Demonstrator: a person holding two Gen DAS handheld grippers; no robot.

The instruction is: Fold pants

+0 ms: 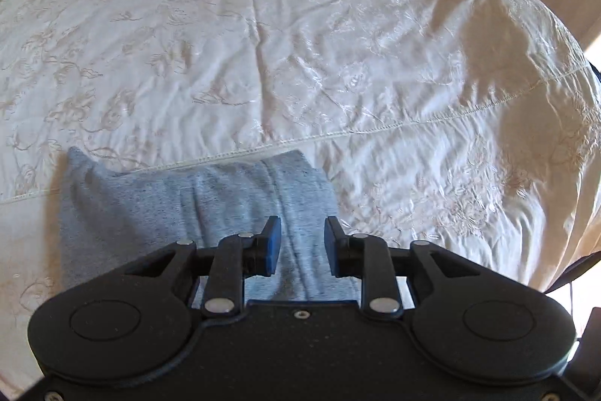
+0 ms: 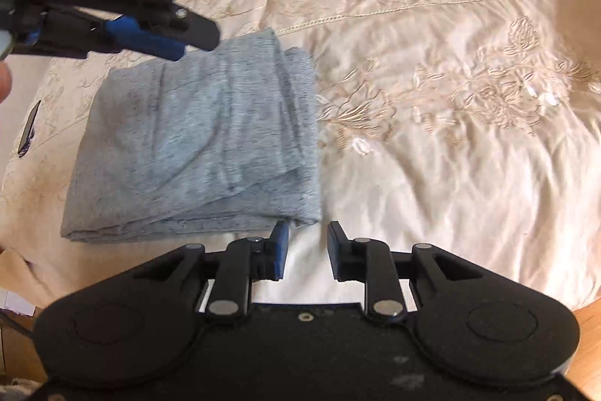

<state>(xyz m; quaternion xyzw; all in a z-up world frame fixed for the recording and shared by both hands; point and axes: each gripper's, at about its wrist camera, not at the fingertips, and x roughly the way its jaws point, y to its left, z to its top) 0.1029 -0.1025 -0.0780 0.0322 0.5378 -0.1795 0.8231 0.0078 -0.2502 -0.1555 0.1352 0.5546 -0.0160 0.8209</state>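
Cream embroidered bedspread [image 2: 432, 145] covers the whole bed, wrinkled and sunlit, with a stitched seam running across it.

Nearest in the right wrist view, the right gripper [image 2: 308, 250] hangs over bare spread just off the near right corner of the pants [image 2: 195, 145], jaws parted with nothing between them. The left gripper [image 1: 302, 245] points down over the far part of the bundle, its blue pads also spread and clear of the cloth; from the right wrist view it shows above the bundle's far left edge.

The pants lie near the bed's front edge as a compact grey rectangle, several layers stacked, the right-hand edges slightly stepped and a soft ridge running along the top. One far corner sticks up a little.

By the look of it the final fold has been laid and both claws have let go. What remains, if anything, is tidying: pressing down the raised corner or squaring the stepped edges, which calls for a light touch so the layers do not slide.

Beyond, a small dark object [image 2: 29, 128] lies left of the bundle.
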